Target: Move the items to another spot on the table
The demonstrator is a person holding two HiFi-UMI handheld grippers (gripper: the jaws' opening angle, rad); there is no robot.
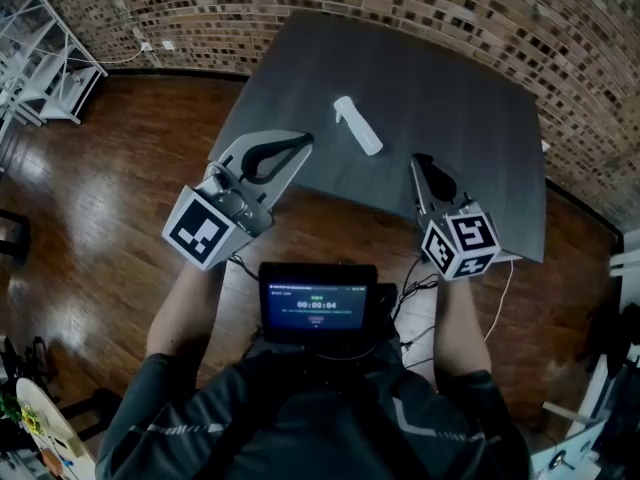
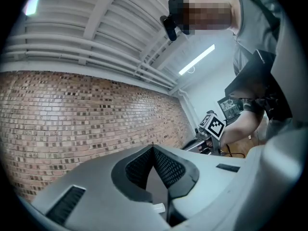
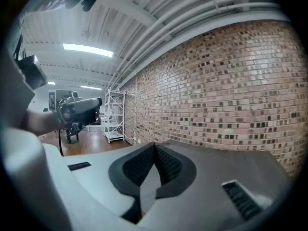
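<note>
Approach step, nothing grabbed yet: left gripper (image 1: 303, 142) and right gripper (image 1: 416, 159) are both pressed together and empty over the table's (image 1: 460, 78) near edge, with the white tube-like item (image 1: 357, 125) lying mid-table just beyond them, so next one gripper likely must spread and reach in.

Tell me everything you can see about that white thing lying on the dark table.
The white object is small and elongated, like a bottle or tube lying on its side. It looks like smooth plastic, all white, and its far-left end seems a little narrower than its rounded near-right end. It lies diagonally near the middle of the dark grey table, alone, and only the tabletop touches it. Any print is too small to tell.
</note>
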